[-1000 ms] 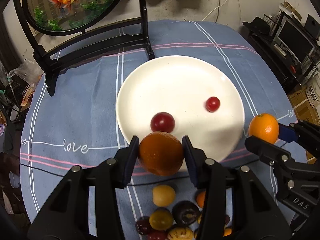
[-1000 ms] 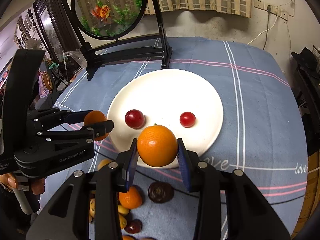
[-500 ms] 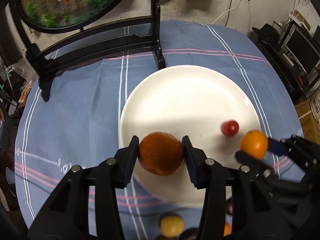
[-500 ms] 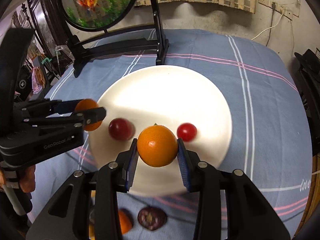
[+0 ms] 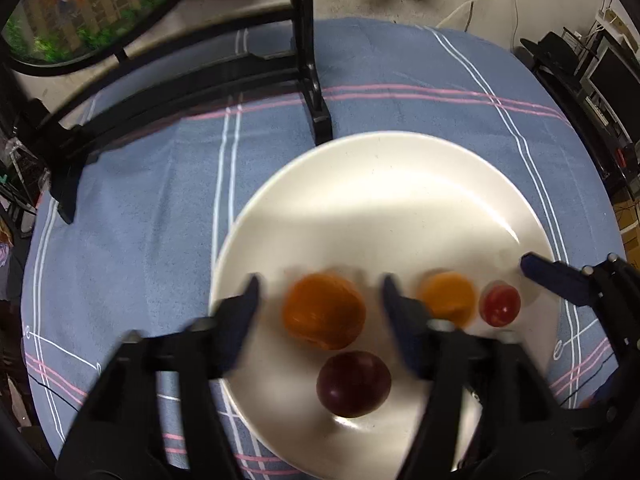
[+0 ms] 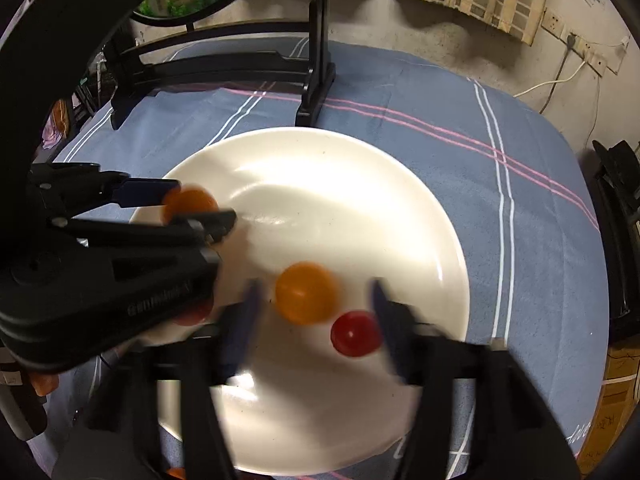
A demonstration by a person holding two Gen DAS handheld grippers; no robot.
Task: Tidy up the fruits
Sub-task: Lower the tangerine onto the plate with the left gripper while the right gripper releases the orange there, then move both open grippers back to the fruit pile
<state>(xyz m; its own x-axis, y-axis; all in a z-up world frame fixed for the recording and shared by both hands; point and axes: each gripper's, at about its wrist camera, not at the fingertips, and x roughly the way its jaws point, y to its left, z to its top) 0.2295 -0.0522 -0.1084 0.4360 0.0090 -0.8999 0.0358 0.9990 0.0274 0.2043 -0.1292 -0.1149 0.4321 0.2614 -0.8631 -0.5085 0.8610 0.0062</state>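
Observation:
A white plate (image 5: 400, 184) lies on the blue cloth. In the left wrist view my left gripper (image 5: 320, 300) is open, jaws wide on either side of a large orange (image 5: 324, 316) on the plate. A dark red plum (image 5: 354, 384) lies in front of it. A smaller orange (image 5: 446, 298) and a cherry tomato (image 5: 500, 305) lie to the right. In the right wrist view my right gripper (image 6: 316, 300) is open around the smaller orange (image 6: 306, 298), with the cherry tomato (image 6: 355, 333) beside it on the plate (image 6: 360, 184). The left gripper's fingers (image 6: 212, 222) show there beside the large orange (image 6: 190, 204).
A black stand (image 5: 308, 80) holding a round goldfish picture (image 5: 76, 4) stands just behind the plate. It also shows in the right wrist view (image 6: 316, 60). The right gripper's fingers (image 5: 560, 276) reach over the plate's right rim.
Both grippers have opened and let go of their oranges, which now lie on the plate. Both moved forward over the plate; the loose fruit pile has dropped out of view.

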